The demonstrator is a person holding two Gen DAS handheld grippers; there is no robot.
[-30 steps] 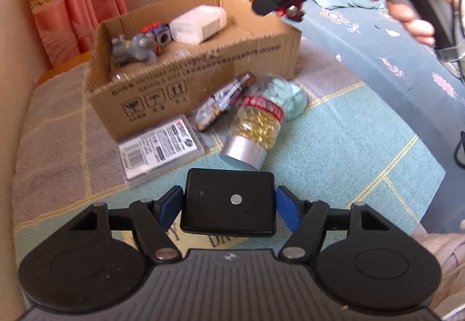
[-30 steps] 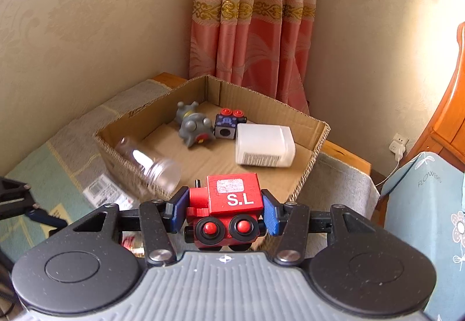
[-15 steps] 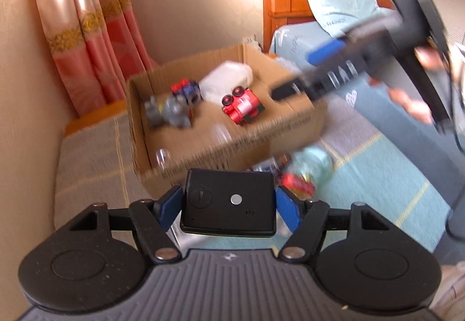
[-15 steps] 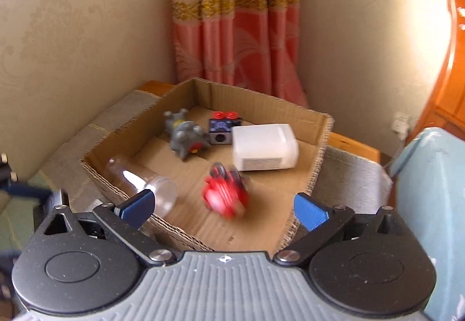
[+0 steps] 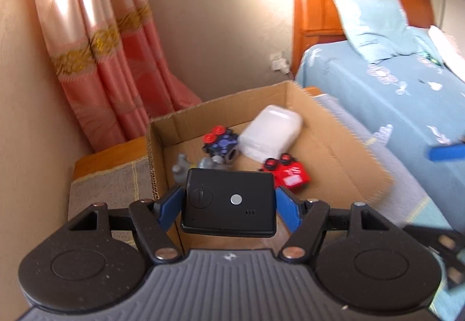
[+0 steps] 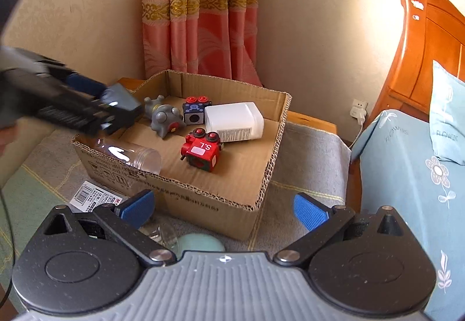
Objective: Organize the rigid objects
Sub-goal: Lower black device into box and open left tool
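- Left tongs (image 5: 229, 204): clenched on a flat black rectangular plastic device (image 5: 228, 206) with a round button and a coin-slot cap; held low centre of the left wrist view, above the near edge of the open brown cardboard box (image 5: 343, 152).
- Right tongs (image 6: 223, 210): spread wide, blue pads (image 6: 309, 212) well apart, nothing between them; low in the right wrist view, hovering short of the box's near wall (image 6: 203, 202).
- Inside the box: red toy train block marked "S.L" (image 6: 200, 151) centre frame, tipped on its side; white rectangular plastic bottle (image 6: 234, 122) lying behind it; dark blue cube with red knobs (image 6: 196, 111); grey rubber animal figure (image 6: 162, 114); clear plastic jar (image 6: 130, 152) lying along the left wall.
- Outside the box, lower left of the right wrist view: white barcoded blister pack (image 6: 93, 197) on the cloth-covered bench (image 6: 308, 152); a pale green rounded item (image 6: 200, 244), half hidden by the tongs.
- Step in hand, as I judge it: carrying the black device over for drop-off.
- Next move calls for: advance until clear over bare cardboard, lower, then release; avoid landing on the train.
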